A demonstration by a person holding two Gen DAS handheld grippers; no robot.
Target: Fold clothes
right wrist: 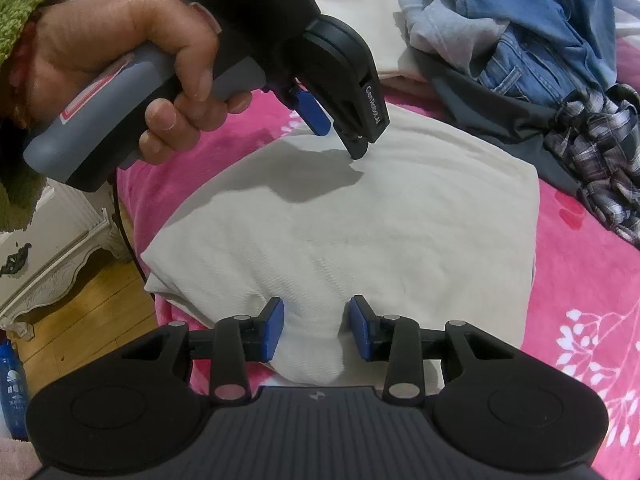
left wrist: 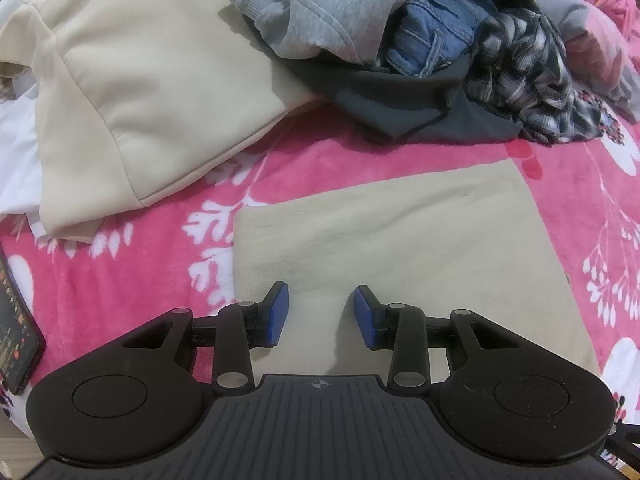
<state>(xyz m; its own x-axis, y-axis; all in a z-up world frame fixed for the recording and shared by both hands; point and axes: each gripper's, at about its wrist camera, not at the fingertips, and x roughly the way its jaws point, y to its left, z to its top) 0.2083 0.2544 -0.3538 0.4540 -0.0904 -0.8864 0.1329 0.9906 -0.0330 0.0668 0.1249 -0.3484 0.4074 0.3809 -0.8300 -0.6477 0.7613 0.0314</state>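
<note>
A folded cream garment (left wrist: 400, 240) lies flat on the pink floral blanket (left wrist: 140, 264). My left gripper (left wrist: 322, 314) is open over the garment's near-left part, with only flat cloth between its blue pads. In the right wrist view the same garment (right wrist: 380, 232) fills the middle. A hand (right wrist: 120, 60) holds the left gripper (right wrist: 340, 132), whose lower fingertip touches the cloth's far part. My right gripper (right wrist: 317, 328) is open at the garment's near corner, and a bulge of cloth lies between its pads without being pinched.
A cream hoodie (left wrist: 140, 80) lies at the left. A heap of grey, denim, dark and plaid clothes (left wrist: 420, 48) sits behind the garment. A phone (left wrist: 16, 320) rests at the blanket's left edge. Off the bed stand a white cabinet (right wrist: 52, 248), wooden floor (right wrist: 92, 308) and a blue bottle (right wrist: 10, 392).
</note>
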